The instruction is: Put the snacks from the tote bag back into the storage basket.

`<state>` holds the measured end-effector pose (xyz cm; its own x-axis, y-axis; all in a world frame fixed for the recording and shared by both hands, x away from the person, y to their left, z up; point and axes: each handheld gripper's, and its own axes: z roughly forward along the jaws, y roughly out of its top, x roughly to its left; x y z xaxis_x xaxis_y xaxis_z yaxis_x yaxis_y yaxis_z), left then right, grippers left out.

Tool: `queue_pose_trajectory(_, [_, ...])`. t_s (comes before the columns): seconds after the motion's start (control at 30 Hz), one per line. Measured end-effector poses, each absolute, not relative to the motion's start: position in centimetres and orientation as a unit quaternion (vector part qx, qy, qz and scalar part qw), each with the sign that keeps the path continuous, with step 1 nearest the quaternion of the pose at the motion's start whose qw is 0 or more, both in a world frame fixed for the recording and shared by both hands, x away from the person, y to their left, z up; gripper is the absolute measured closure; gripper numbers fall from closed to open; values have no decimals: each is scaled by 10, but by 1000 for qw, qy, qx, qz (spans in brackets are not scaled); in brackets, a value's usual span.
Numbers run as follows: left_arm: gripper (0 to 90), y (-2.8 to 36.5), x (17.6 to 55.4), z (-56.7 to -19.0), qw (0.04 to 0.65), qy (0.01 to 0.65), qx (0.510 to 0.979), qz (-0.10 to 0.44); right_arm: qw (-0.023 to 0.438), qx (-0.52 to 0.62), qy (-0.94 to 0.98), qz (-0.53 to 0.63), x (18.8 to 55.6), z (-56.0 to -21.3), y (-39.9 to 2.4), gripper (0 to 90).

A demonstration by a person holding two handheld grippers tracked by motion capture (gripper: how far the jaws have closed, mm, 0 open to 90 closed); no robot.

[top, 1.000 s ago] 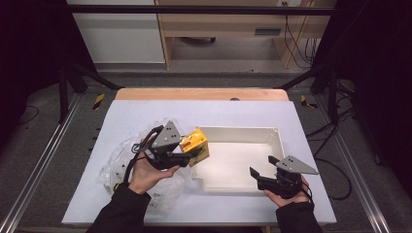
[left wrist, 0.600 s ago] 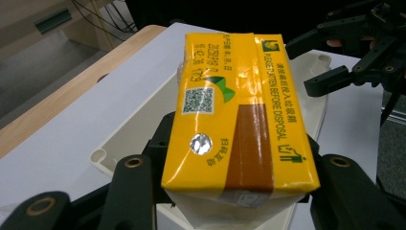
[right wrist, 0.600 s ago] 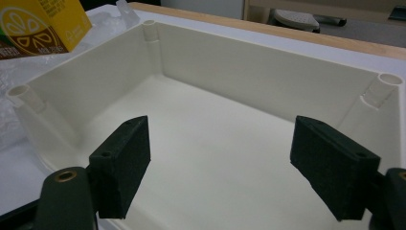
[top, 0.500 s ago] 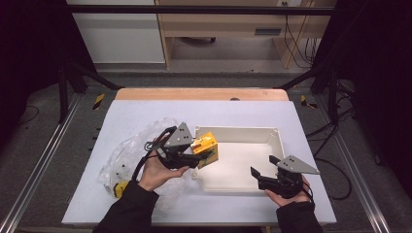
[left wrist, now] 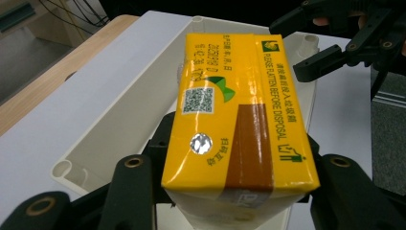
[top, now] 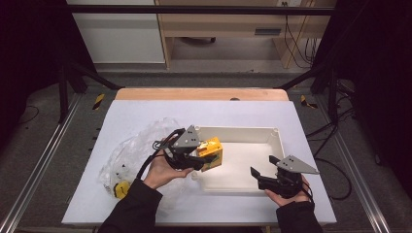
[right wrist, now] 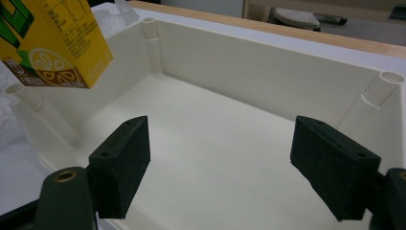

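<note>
A yellow drink carton [top: 211, 152] with brown and green print hangs over the left end of a shallow white tray [top: 243, 179]. My left gripper [top: 201, 159] is shut on the carton [left wrist: 234, 124], its jaws pressing the two long sides. In the right gripper view the carton [right wrist: 52, 40] hovers above the tray's left wall [right wrist: 43, 112]. My right gripper [top: 260, 178] rests at the tray's front right edge, open, with nothing between its pads [right wrist: 122, 163] and the bare tray floor [right wrist: 210, 158] beyond them.
A crumpled clear plastic bag [top: 128, 155] lies on the white table left of the tray, with a small yellow item [top: 120, 189] at its near end. The table's wooden far edge [top: 201, 93] runs behind the tray. Dark floor and metal rails flank the table.
My left gripper has carried the carton rightwards from above the plastic bag to over the tray's left end. The right gripper has stayed put, open.
</note>
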<state>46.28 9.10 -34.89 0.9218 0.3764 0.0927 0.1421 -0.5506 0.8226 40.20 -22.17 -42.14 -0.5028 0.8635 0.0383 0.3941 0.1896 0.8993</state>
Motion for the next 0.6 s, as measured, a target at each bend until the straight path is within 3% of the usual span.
queue_pose_trajectory(0.6, [508, 79, 475, -370, 437, 110, 888, 93, 249, 433, 729, 468, 402, -422, -222, 216])
